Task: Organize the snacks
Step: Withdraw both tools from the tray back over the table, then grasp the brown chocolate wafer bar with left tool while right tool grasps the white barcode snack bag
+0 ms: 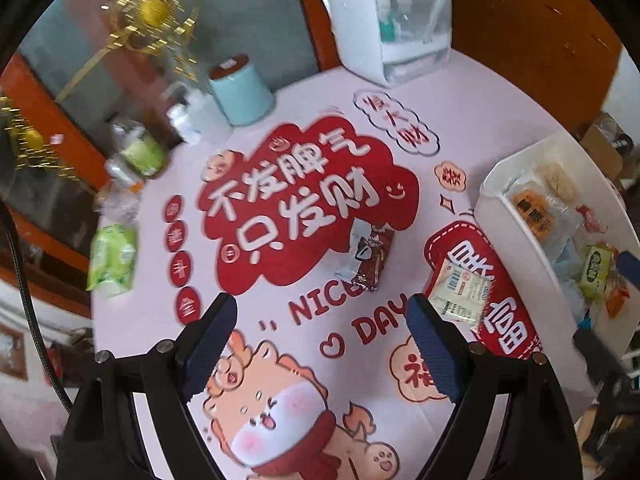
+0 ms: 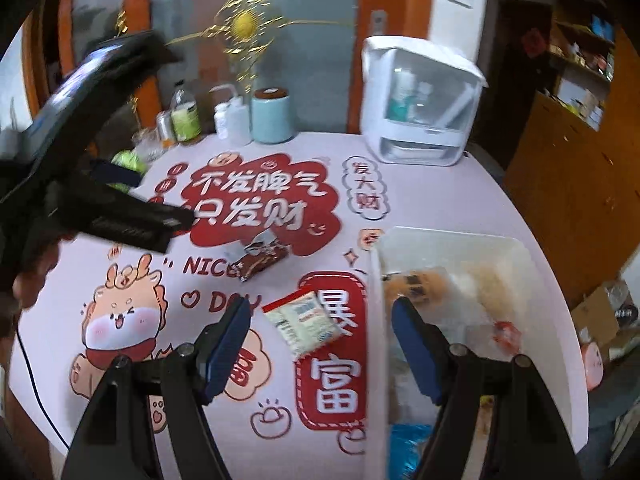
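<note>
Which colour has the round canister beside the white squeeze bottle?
Pale blue canister with a dark brown lid; clearest in the right wrist view.

A pale blue canister (image 2: 271, 116) with a dark lid stands at the far edge of the desk (image 2: 424, 204), on a pink cloth printed with red characters and a cartoon dragon (image 2: 120, 320). Left of it are a white squeeze bottle (image 2: 236, 114), a small white pill bottle (image 2: 221, 119) and a green-labelled bottle (image 2: 185, 114). A white cabinet (image 2: 420, 108) with a clear door stands to the right. A gold ornament (image 2: 244, 24) hangs behind.
</note>
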